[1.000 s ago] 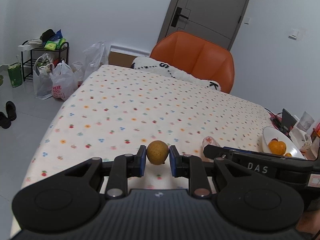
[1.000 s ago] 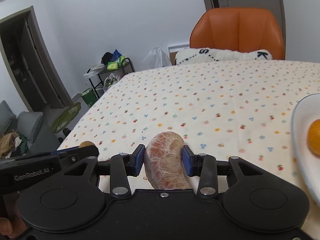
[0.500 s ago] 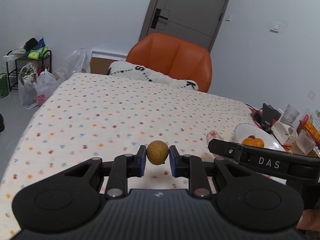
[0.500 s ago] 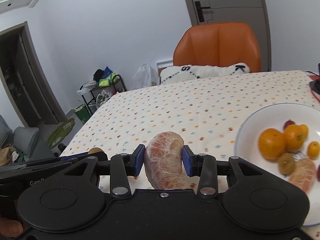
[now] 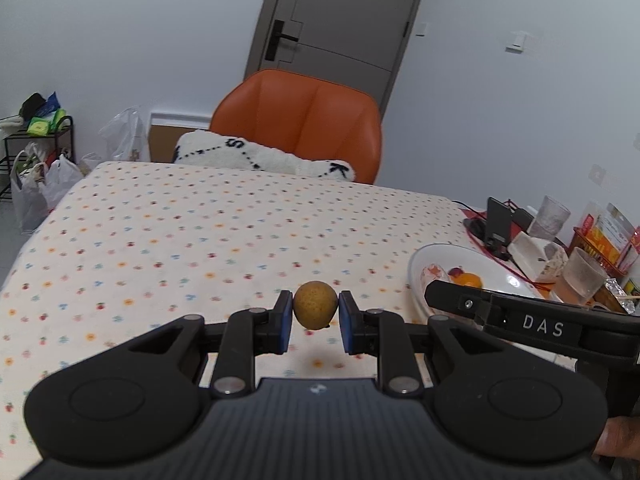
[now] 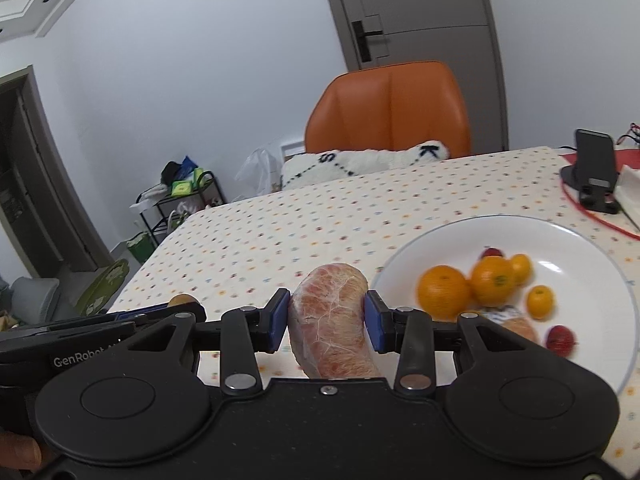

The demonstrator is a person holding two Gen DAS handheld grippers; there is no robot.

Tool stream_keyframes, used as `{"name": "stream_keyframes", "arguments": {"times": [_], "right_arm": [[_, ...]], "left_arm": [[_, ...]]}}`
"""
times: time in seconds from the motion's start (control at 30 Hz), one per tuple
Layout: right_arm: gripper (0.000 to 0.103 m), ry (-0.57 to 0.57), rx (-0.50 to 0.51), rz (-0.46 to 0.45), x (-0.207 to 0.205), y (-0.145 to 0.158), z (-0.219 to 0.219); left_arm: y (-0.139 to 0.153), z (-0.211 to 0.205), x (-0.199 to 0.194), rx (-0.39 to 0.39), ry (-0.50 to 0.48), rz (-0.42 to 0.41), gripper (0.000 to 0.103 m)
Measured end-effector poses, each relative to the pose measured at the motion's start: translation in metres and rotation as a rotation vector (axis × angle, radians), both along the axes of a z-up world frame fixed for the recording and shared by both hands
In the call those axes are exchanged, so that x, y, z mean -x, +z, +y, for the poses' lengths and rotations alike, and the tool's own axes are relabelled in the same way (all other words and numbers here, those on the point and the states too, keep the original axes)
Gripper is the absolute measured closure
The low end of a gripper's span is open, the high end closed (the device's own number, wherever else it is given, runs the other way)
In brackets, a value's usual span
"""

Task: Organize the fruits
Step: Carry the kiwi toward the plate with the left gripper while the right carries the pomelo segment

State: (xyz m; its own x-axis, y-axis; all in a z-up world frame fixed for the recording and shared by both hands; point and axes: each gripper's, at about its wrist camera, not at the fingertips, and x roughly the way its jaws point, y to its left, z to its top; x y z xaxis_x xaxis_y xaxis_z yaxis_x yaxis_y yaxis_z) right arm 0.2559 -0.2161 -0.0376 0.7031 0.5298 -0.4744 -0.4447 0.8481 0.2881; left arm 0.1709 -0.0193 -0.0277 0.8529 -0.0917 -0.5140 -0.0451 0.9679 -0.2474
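Jaws on my left gripper [image 5: 315, 315] pinch a small brown fruit [image 5: 315, 309]; my right gripper [image 6: 327, 320] clamps a peeled citrus segment [image 6: 330, 320], white plate [image 6: 592, 240] just right of them.

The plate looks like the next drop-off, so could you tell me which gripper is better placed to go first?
Probably right. The right gripper, shut on the pomelo slice, sits beside the plate rim. The left gripper, holding the small brown fruit, is farther away, with the right one between it and the plate.
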Motion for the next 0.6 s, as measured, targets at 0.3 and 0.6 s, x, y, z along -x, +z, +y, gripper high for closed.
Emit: {"name": "stream_keyframes", "arguments": {"times": [0.3,0.6], "right_arm": [[0.065,-0.047,-0.015,-0.004,-0.005,-0.002,-0.032],[0.065,-0.116,-0.023,0.005,-0.015,-0.007,-0.07]], "left_arm": [[0.005,-0.029,-0.01,-0.017,-0.036,-0.004,0.08],[0.003,-0.061,-0.027,-0.03,-0.089,0.002,0.08]]}}
